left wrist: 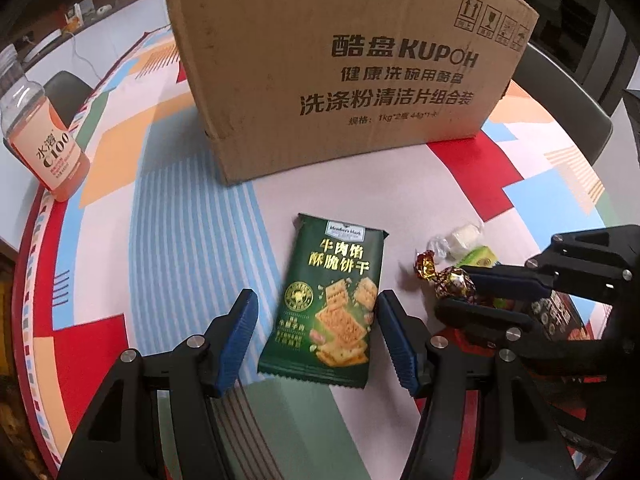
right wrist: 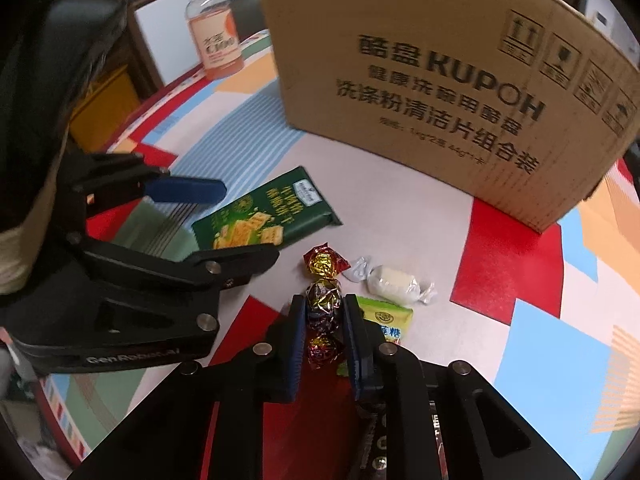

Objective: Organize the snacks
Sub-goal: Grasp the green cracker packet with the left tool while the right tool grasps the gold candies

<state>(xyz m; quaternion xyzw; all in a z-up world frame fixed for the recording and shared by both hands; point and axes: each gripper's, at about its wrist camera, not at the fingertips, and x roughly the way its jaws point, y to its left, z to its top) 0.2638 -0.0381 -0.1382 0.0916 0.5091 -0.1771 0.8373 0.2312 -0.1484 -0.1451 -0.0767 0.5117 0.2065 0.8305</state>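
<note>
Blue-padded black fingers of the left gripper (left wrist: 316, 334) stood spread wide on either side of a flat green foil packet of crackers (left wrist: 330, 304), which lay on the colourful patterned tablecloth (left wrist: 180, 240) without touching either pad. Just right of it, the right gripper (right wrist: 323, 330) had its jaws narrowed onto a dark foil-wrapped round candy (right wrist: 324, 304), pads pressing both sides. A red-and-gold foil candy (right wrist: 325, 262) lay just beyond, a white candy in clear wrap (right wrist: 394, 282) to its right, and a pale green sweet packet (right wrist: 388, 318) beside the right finger. Farther off stood a large brown cardboard box (left wrist: 340, 68); at the far left, a clear plastic bottle with an orange label (left wrist: 48, 148).
</note>
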